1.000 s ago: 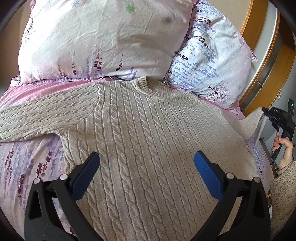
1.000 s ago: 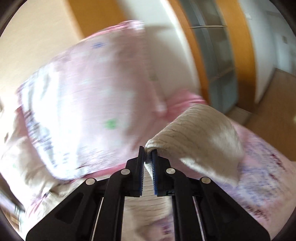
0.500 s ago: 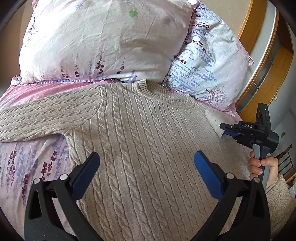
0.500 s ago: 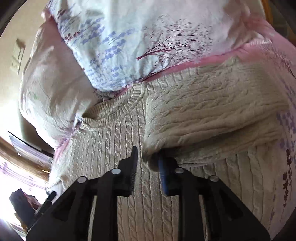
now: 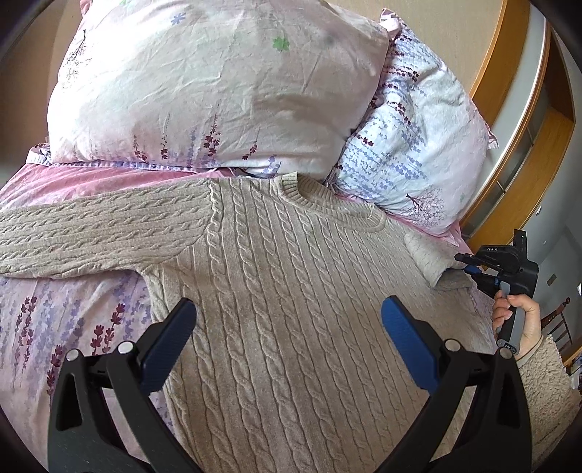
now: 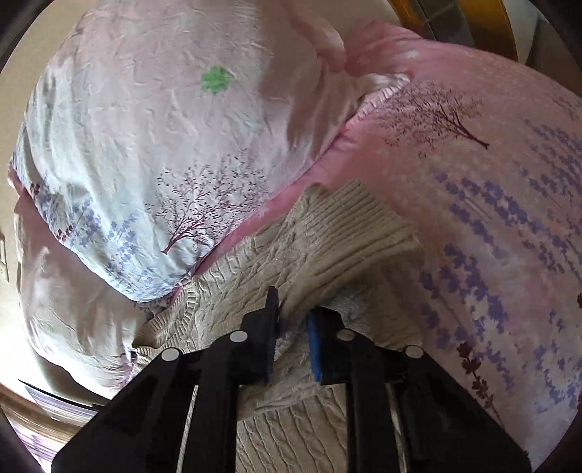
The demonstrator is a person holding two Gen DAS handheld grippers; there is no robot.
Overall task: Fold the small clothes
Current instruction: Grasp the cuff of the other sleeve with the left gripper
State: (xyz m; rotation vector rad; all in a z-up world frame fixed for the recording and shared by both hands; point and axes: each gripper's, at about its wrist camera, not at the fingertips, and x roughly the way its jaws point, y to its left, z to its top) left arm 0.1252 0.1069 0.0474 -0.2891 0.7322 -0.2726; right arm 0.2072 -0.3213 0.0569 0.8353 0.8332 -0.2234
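Sweater (image 5: pixel 276 313), one; pillows (image 5: pixel 218 91), two.

A home bedroom is shown. A bed (image 5: pixel 72 327) is spread with a pink sheet printed with lavender sprigs, and two plump pillows (image 5: pixel 218 91) in matching floral cases are propped at its head against a plain beige wall (image 5: pixel 443 32). A cable-knit sweater (image 5: pixel 291 291) is laid flat across the sheet. To the right, a wooden frame with glass panels (image 5: pixel 516 152) is seen, and a wooden chair (image 5: pixel 556 324) beyond it.
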